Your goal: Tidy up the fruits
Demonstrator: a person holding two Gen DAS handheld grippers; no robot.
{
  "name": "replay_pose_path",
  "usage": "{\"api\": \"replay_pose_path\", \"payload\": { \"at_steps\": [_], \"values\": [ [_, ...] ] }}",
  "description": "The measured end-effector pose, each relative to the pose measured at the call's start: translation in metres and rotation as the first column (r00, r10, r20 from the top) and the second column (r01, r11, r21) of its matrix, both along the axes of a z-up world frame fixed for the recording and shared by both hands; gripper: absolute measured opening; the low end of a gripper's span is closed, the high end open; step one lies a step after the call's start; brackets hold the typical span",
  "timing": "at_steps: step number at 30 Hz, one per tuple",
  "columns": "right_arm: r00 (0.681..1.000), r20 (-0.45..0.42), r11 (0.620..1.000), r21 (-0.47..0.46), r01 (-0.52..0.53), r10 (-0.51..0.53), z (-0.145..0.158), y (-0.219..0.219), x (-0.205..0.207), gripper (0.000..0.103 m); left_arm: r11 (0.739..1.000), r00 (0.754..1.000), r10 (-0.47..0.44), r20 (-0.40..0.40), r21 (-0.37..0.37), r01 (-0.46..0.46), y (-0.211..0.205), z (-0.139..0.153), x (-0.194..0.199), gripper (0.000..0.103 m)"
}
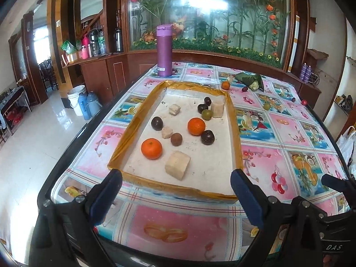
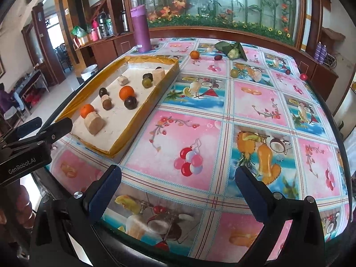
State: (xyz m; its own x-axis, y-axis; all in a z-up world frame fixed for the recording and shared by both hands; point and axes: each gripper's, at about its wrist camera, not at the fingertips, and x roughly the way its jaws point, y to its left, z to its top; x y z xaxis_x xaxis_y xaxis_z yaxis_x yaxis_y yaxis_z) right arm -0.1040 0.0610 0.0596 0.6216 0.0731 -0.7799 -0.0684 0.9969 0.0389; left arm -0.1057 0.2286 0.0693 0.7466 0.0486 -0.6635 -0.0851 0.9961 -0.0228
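Fruits sit in a shallow tray [image 1: 233, 120] with yellow-taped walls on the worktop [image 2: 200, 115]: two oranges, dark plums, a green one, among pale blocks. The left hand-held gripper [image 1: 175, 198] hangs just before the tray's near wall, fingers spread wide with nothing between them; the nearest orange [image 1: 151, 148] lies ahead, slightly left. The right hand-held gripper [image 2: 178, 189], likewise spread and empty, is over bare cloth, the tray ahead to its left. A small orange [image 2: 194, 54] and a green fruit [image 2: 234, 73] lie loose, far ahead.

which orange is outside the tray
The small orange on the tablecloth near the leafy green bundle. The other two oranges both lie inside the yellow-rimmed tray.
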Motion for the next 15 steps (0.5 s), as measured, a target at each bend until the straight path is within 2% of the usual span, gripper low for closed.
{"api": "replay_pose_path", "payload": {
  "at_steps": [6,10,15],
  "values": [
    [1.0,-0.011,1.0,0.0,0.008,-0.008,-0.0006,-0.0008,-0.0033,0.103,0.998,1.0,-0.022,-0.021,-0.056,0.02,0.0014,-0.0025,0.0017,0.102],
    [1.0,-0.007,1.0,0.008,0.005,-0.005,-0.0002,0.001,-0.0057,0.103,0.997,1.0,-0.009,-0.005,-0.081,0.009,0.0048,-0.0024,0.0002,0.102],
    [1.0,-0.017,1.0,0.021,0.004,-0.003,-0.0022,0.0024,-0.006,0.103,0.998,1.0,-0.006,0.003,-0.069,0.006,0.0073,-0.0012,-0.0013,0.102]
  ]
}}
